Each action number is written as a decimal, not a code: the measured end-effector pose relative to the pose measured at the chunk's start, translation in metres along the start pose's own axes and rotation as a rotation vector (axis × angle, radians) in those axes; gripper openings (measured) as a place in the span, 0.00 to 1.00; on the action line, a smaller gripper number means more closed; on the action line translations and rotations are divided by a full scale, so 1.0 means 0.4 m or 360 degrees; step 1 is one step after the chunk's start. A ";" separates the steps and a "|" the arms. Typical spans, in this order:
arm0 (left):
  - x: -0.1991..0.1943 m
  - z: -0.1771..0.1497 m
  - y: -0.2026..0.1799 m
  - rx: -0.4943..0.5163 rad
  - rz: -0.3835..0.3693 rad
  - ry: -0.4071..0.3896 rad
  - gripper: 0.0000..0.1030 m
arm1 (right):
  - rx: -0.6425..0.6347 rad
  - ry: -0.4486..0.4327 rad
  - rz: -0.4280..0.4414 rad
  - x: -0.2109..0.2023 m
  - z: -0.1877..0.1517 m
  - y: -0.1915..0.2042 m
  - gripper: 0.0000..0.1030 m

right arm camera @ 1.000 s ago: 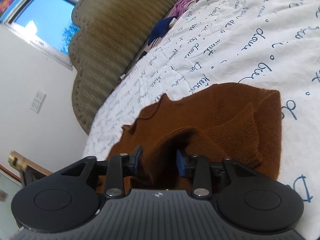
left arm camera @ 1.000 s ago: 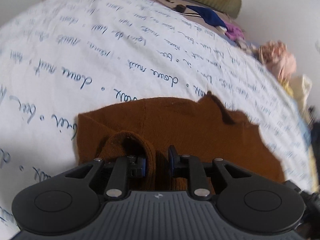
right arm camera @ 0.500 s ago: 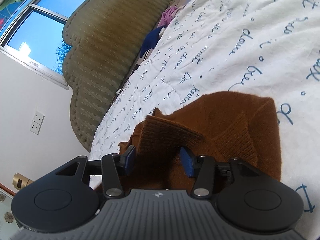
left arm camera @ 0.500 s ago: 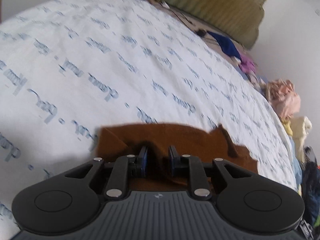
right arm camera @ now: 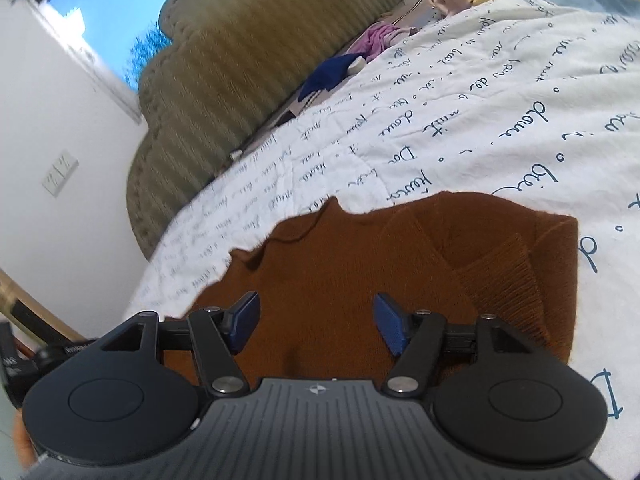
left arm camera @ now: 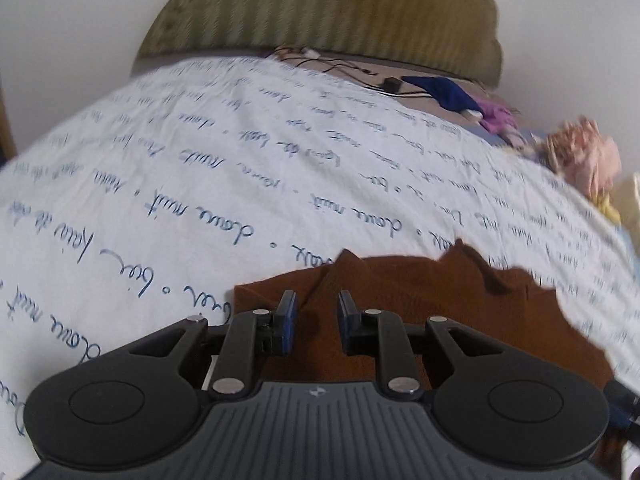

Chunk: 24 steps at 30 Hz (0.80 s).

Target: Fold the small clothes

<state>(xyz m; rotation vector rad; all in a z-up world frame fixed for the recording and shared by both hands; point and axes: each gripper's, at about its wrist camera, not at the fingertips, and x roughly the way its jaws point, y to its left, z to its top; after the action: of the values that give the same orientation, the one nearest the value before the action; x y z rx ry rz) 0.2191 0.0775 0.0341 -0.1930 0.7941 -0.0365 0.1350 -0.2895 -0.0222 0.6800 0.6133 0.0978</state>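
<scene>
A white bedspread printed with blue handwriting (left arm camera: 248,152) covers the bed and fills most of both views. At its far end stands an olive-green ribbed, scalloped headboard (right arm camera: 240,80), with a blue-sky window (right arm camera: 108,12) in the white wall beside it. Along the bed's far edge lie a dark blue cloth (left arm camera: 444,90), a purple cloth (left arm camera: 496,116), a crumpled peach garment (left arm camera: 584,156) and a black cable (left arm camera: 352,70), all well apart from the work.

The rust-brown knitted garment (right arm camera: 360,280) lies flat on the bedspread directly under both tools, its long axis running across the left wrist view, a ribbed cuff (right arm camera: 500,276) folded onto it at the right.

The right gripper (right arm camera: 316,322) has just been opening; its jaws stand wide with only flat knit below them, nothing pinched. The left gripper (left arm camera: 314,320) has its jaws narrowly parted above the knit; whether they pinch any of it cannot be told.
</scene>
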 end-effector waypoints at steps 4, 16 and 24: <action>0.012 -0.032 -0.044 0.0202 0.0090 0.0014 0.21 | -0.0136 -0.0014 -0.0143 -0.002 -0.015 0.022 0.65; 0.021 -0.070 -0.051 0.0308 0.0176 0.0039 0.33 | -0.0501 -0.0117 -0.0396 -0.025 -0.060 0.061 0.85; -0.008 -0.116 -0.041 0.0409 0.0266 -0.0042 0.61 | -0.0564 -0.0110 -0.0470 -0.020 -0.086 0.020 0.88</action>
<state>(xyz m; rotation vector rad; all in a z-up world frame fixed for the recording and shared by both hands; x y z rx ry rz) 0.1844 0.0542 0.0079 0.1161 0.7692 0.0218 0.1100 -0.2663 -0.0341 0.2451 0.6047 -0.0905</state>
